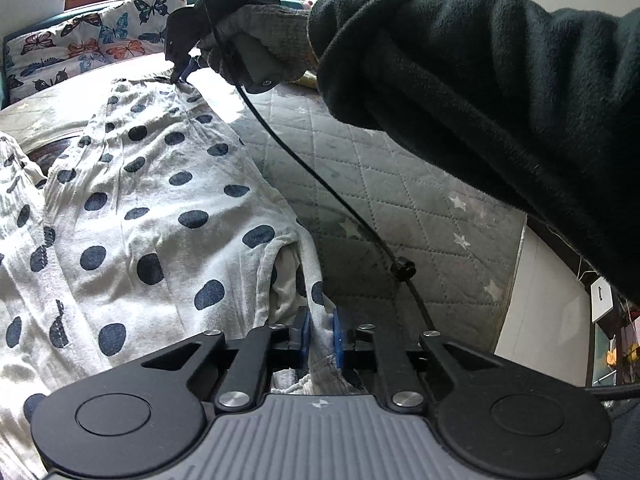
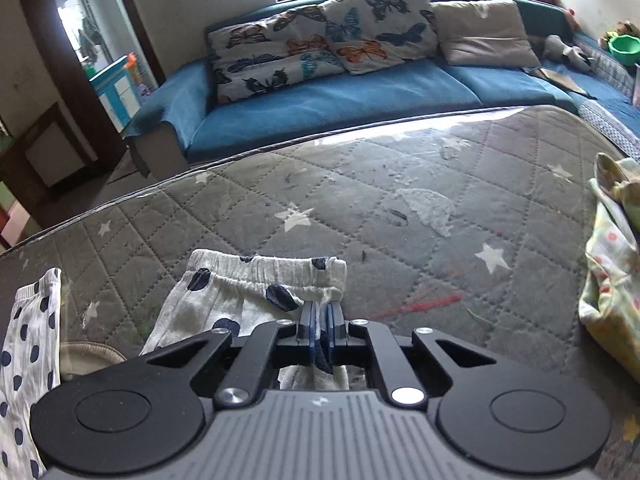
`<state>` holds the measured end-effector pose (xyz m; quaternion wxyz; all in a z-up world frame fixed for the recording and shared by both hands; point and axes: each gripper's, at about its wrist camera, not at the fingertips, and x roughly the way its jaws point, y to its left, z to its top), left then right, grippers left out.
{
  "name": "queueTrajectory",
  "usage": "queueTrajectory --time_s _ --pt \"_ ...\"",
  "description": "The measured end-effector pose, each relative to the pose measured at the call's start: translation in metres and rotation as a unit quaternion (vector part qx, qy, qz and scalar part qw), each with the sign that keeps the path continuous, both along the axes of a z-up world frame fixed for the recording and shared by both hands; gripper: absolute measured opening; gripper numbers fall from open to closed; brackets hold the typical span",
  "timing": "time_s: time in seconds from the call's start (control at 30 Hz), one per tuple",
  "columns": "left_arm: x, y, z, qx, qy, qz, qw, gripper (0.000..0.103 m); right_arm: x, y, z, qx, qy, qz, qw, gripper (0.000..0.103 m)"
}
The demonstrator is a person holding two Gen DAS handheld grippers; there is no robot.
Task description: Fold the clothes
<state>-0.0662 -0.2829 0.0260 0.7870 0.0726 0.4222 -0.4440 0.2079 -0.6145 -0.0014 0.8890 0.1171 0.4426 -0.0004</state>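
White trousers (image 1: 152,208) with dark blue dots lie spread and rumpled on a grey quilted mattress (image 1: 400,184) with white stars. No bench here, just the mattress. In the left wrist view the cloth runs from the near edge up toward the far side.

Left gripper (image 1: 321,334) at the near end: blue fingers (image 1: 305,332) pinching a bunched fold of the white cloth, fabric clearly squeezed between them, a small gap filled by the fold.

Right gripper (image 2: 321,326) at the elastic waistband (image 2: 272,270): blue fingers (image 2: 307,326) pressed nearly together, pinching a thin bit of the dotted cloth at the waistband's right corner. The same gripper shows far off in the left wrist view, tip down on the cloth's far end, held by a hand (image 1: 256,44) in a grey knit glove with a dark fleece sleeve (image 1: 500,112) behind it. A black cable (image 1: 320,184) hangs from it across the mattress.

Right wrist view, left edge: another strip of the dotted cloth (image 2: 28,364), apart from the waistband part. Right edge: a yellowish patterned garment (image 2: 612,280) lying on the mattress, well apart from the trousers.

Beyond the mattress: blue sofa (image 2: 340,100), two butterfly-print cushions (image 2: 320,40), one plain beige cushion (image 2: 480,32), a green bowl (image 2: 624,48) at far right.
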Motion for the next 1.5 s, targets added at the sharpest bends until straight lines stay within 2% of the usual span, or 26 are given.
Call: queueTrajectory --time_s 0.2,0.4,0.63,0.8,1.03,1.3,1.5 --pt "-0.002 0.025 0.013 -0.035 0.006 0.019 0.9992 0.009 0.0 0.006 0.028 0.02 -0.012 -0.011 1.0 0.004" --pt "-0.005 0.07 0.028 -0.082 0.014 0.06 0.9948 0.009 0.001 0.027 0.065 0.038 -0.035 -0.008 0.999 0.004" --pt "-0.016 0.127 0.042 -0.131 0.007 0.113 0.985 0.009 0.007 0.086 0.099 0.048 -0.066 0.025 0.996 0.003" --pt "-0.015 0.155 0.036 -0.152 0.033 0.142 0.9775 0.009 0.011 0.13 0.105 0.044 -0.075 0.052 0.995 0.003" --pt "-0.006 0.155 0.024 -0.158 0.06 0.131 0.9768 0.013 0.009 0.156 0.117 0.018 -0.07 0.078 0.994 0.003" --pt "-0.003 0.118 0.017 -0.141 0.068 0.089 0.9836 0.031 0.001 0.147 0.139 -0.012 -0.076 0.095 0.992 0.003" --pt "-0.007 0.089 0.01 -0.115 0.074 0.073 0.9879 0.038 -0.01 0.133 0.15 -0.031 -0.081 0.112 0.99 0.003"
